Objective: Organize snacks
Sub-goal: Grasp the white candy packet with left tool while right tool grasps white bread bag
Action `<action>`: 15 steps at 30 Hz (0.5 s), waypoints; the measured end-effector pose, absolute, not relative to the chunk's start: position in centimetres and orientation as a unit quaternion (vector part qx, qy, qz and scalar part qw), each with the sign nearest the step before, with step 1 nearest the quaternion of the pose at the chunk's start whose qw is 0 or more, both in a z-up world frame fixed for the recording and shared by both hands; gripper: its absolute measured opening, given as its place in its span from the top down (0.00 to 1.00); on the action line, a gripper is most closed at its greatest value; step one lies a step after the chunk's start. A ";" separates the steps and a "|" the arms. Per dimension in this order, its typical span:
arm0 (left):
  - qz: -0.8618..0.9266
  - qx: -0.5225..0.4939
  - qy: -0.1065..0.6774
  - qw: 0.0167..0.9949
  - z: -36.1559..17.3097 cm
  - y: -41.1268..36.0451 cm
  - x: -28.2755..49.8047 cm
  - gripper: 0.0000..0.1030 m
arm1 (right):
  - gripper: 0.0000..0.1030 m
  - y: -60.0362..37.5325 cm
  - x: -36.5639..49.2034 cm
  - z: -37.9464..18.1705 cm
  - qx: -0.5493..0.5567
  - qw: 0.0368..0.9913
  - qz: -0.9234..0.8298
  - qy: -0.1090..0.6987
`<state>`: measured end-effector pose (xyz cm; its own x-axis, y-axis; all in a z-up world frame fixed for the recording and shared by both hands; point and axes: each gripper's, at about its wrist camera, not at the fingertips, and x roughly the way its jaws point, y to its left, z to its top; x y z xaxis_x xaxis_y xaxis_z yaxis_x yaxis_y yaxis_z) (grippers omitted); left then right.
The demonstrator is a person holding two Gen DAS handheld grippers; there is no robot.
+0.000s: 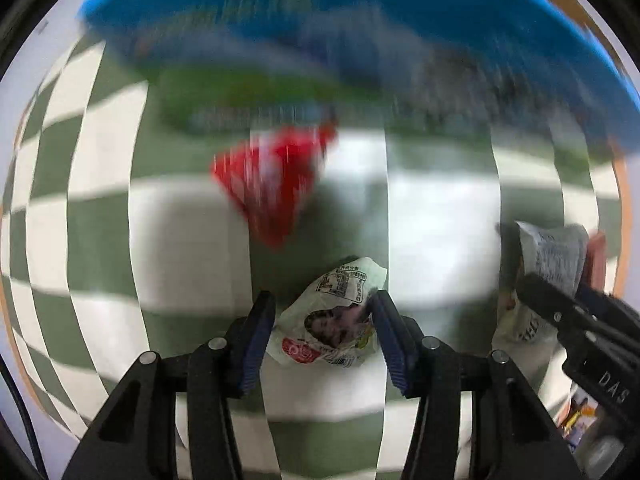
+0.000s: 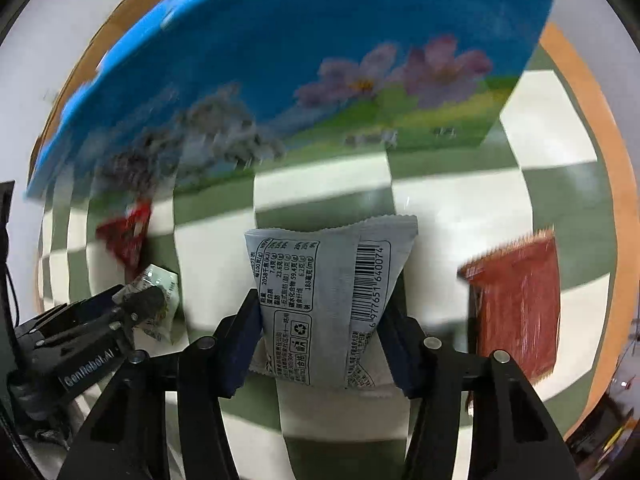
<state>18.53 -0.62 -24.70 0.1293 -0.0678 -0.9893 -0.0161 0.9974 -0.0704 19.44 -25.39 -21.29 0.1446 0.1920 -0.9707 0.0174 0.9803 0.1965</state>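
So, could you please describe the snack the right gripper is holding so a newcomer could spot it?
On the green-and-white checkered cloth, below the blue box, the right gripper grips a pale grey packet. Unlike the red packets nearby, it shows a barcode and nutrition table.

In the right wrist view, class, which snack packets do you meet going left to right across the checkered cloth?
Red packet → white packet in the left hand-held gripper → grey packet in the right hand-held gripper → brown-red packet.
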 end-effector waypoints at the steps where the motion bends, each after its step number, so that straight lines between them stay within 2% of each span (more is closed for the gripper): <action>1: -0.022 -0.031 0.664 0.747 -24.9 -0.7 17.4 0.54 | 0.44 -25.3 18.7 -21.4 0.077 0.747 0.066 0.657; 7: -0.044 -0.034 0.686 0.725 -25.8 -1.4 12.2 0.53 | 0.44 -24.4 13.5 -22.2 0.059 0.710 0.103 0.694; 11: -0.047 -0.022 0.699 0.714 -27.4 -2.3 11.9 0.48 | 0.43 -23.7 10.6 -23.0 0.051 0.702 0.106 0.703; 15: -0.043 -0.019 0.693 0.720 -27.8 -3.6 11.6 0.52 | 0.42 -23.0 10.8 -23.7 0.053 0.701 0.092 0.705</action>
<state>11.62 -3.57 -27.77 0.0363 -0.0884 -0.9954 0.0348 0.9956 -0.0871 10.81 -23.04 -23.75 -0.0117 0.2047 -0.9787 -0.0543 0.9772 0.2051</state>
